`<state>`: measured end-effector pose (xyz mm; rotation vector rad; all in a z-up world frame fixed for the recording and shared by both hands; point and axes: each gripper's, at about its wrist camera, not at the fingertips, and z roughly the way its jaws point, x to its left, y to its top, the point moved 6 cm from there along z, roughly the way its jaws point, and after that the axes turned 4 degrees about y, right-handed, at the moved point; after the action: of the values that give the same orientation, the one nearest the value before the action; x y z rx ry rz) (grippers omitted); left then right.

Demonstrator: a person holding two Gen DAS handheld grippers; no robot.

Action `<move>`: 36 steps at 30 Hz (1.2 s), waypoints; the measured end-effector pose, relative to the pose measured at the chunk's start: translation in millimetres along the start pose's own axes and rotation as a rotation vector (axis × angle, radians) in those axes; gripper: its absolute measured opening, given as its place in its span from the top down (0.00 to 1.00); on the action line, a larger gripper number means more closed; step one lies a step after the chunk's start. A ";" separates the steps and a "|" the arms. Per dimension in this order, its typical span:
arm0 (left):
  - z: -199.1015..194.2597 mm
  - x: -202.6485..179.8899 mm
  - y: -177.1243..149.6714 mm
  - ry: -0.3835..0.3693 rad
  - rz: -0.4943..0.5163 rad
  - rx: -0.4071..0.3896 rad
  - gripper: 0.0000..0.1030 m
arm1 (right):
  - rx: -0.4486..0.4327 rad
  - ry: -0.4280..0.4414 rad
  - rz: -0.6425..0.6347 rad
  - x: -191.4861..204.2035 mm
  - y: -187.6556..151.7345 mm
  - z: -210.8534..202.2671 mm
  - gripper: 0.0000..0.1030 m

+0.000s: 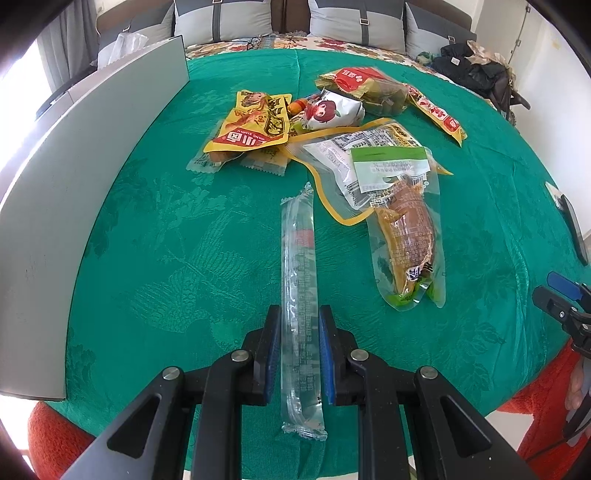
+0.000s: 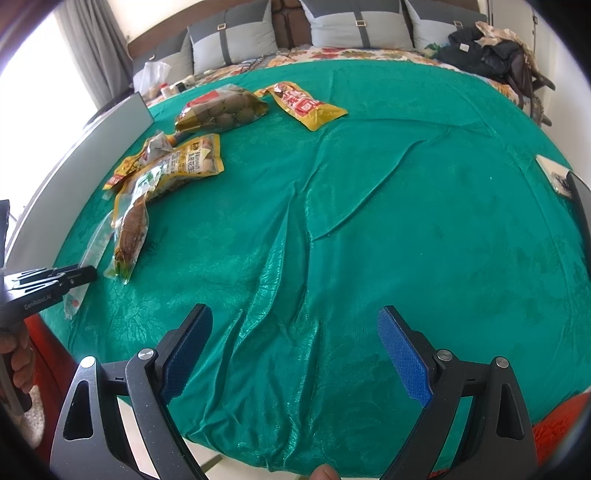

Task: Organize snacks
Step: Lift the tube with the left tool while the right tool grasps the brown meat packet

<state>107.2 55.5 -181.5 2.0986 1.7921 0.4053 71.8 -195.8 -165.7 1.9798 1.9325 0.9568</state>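
Observation:
A long clear stick packet (image 1: 297, 240) lies lengthwise on the green cloth (image 1: 166, 258), and my left gripper (image 1: 300, 312) is shut on its near half. Beyond it lie a clear bag with a brown snack (image 1: 406, 229), a yellow-edged bag (image 1: 332, 155), a yellow packet (image 1: 255, 122), a silver packet (image 1: 332, 109), a bag of olives (image 1: 365, 86) and a red-and-yellow packet (image 1: 436, 110). My right gripper (image 2: 294, 312) stands open over bare cloth with nothing between its fingers. In the right wrist view the left gripper (image 2: 88, 275) shows at the left edge on the stick packet (image 2: 74, 299).
A tall grey panel (image 1: 74, 184) borders the cloth on the left. A dark flat device (image 1: 572, 225) lies at the right edge. Pillows (image 1: 354, 18) and a pile of dark clothes (image 1: 476, 66) sit at the back. Wrinkled cloth (image 2: 369, 221) fills the middle and right.

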 end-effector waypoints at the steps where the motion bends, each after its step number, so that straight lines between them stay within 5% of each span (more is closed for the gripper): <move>1: -0.1 0.6 -0.1 -0.002 -0.003 0.000 0.82 | 0.000 0.000 0.001 0.1 0.1 0.3 0.10; 15: -2.5 8.5 0.6 -0.040 -0.061 0.001 0.82 | -0.015 0.020 -0.007 1.4 0.9 -3.1 0.10; 21: -8.9 16.7 0.6 -0.059 -0.091 -0.021 0.82 | -0.009 0.172 0.026 21.5 4.7 -5.4 0.10; 26: -16.3 24.6 2.9 -0.067 -0.101 -0.047 0.82 | 0.027 0.285 -0.005 79.7 27.7 9.6 0.11; 32: -11.9 35.9 -2.2 -0.057 -0.121 -0.036 0.82 | 0.110 0.253 -0.046 147.0 53.8 65.9 0.13; 36: -5.7 32.0 -6.5 -0.012 -0.063 -0.025 0.82 | 0.151 0.135 -0.080 166.6 58.0 95.0 0.13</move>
<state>104.1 88.5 -179.5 2.0175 1.8316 0.3960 161.6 -17.0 -155.9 1.9445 2.2000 0.9728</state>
